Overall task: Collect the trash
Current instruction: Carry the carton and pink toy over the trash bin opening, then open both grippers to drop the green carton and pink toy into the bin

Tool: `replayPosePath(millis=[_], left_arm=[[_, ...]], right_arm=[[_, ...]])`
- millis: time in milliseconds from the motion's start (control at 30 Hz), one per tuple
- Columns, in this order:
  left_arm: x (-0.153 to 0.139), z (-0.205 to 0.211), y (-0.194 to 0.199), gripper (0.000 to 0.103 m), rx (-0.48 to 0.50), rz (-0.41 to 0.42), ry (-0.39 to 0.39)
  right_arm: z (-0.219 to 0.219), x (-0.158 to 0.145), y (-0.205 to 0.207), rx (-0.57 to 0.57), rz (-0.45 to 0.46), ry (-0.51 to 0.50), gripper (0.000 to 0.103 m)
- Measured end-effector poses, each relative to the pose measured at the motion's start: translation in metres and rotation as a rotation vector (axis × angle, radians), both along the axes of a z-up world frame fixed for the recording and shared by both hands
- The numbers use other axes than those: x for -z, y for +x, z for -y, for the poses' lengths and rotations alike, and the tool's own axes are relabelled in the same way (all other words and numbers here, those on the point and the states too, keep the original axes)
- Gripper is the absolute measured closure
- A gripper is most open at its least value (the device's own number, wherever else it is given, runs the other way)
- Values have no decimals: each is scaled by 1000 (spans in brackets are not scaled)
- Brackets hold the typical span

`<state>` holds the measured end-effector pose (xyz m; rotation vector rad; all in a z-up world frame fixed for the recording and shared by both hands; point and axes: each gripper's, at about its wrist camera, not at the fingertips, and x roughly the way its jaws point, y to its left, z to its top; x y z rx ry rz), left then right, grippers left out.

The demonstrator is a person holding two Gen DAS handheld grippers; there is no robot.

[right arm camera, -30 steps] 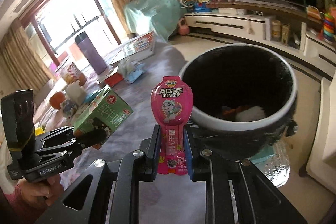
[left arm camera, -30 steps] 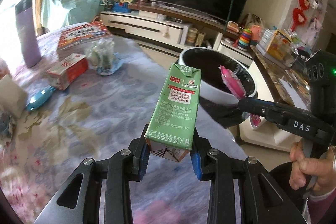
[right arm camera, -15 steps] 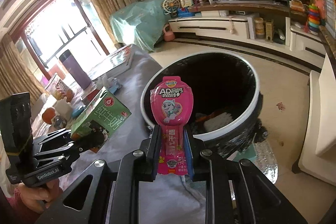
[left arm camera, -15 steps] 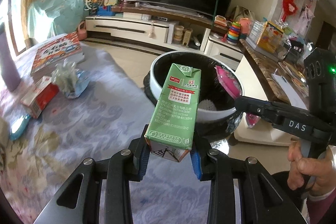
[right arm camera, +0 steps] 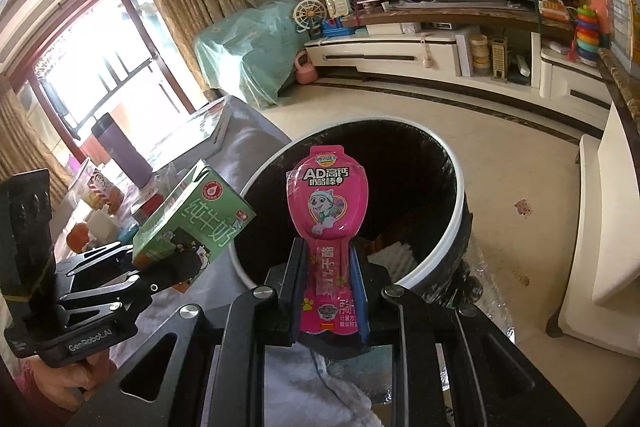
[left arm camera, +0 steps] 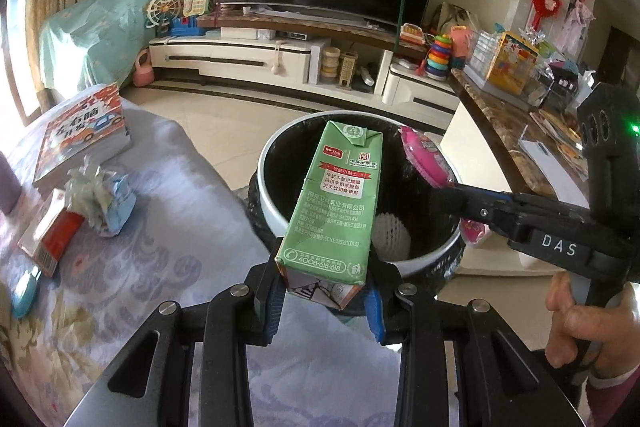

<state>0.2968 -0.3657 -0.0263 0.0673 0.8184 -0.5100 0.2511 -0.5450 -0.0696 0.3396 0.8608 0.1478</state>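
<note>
In the left wrist view the left gripper (left arm camera: 324,297) sits at the lower centre of the frame, its blue-padded jaws clamped on the bottom of a green milk carton (left arm camera: 334,203), which stands nearly upright and leans slightly to the right. Behind the carton, in the middle of the frame, is a round trash bin (left arm camera: 268,163) with a white rim and a black liner; a white foam net (left arm camera: 392,237) lies inside it, just right of the carton. From the right edge the right gripper (left arm camera: 444,193) reaches in over the bin's rim, held by a hand (left arm camera: 580,323) at the lower right, and pinches a pink snack wrapper (left arm camera: 426,159) whose round head is above the bin's opening. In the right wrist view that gripper (right arm camera: 328,287) occupies the lower centre, jaws closed on the wrapper's narrow stem, with the wrapper (right arm camera: 326,203) upright in front of the bin (right arm camera: 456,187). The carton (right arm camera: 192,223) appears at the centre left, tilted, in the other gripper's (right arm camera: 160,275) grip beside the bin's left rim. At the left of the left wrist view a table (left arm camera: 168,227) with a lavender cloth carries a picture book (left arm camera: 80,131), a small red-and-white box (left arm camera: 50,231) and crumpled wrappers (left arm camera: 100,193).
</note>
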Motion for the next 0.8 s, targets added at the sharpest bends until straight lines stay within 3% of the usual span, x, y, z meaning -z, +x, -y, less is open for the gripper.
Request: replayPosePath(millis=[800], left_arm=[[12,41,51,71,25,-19,44]], right_arm=[[21,15,34,24,-40,0,82]])
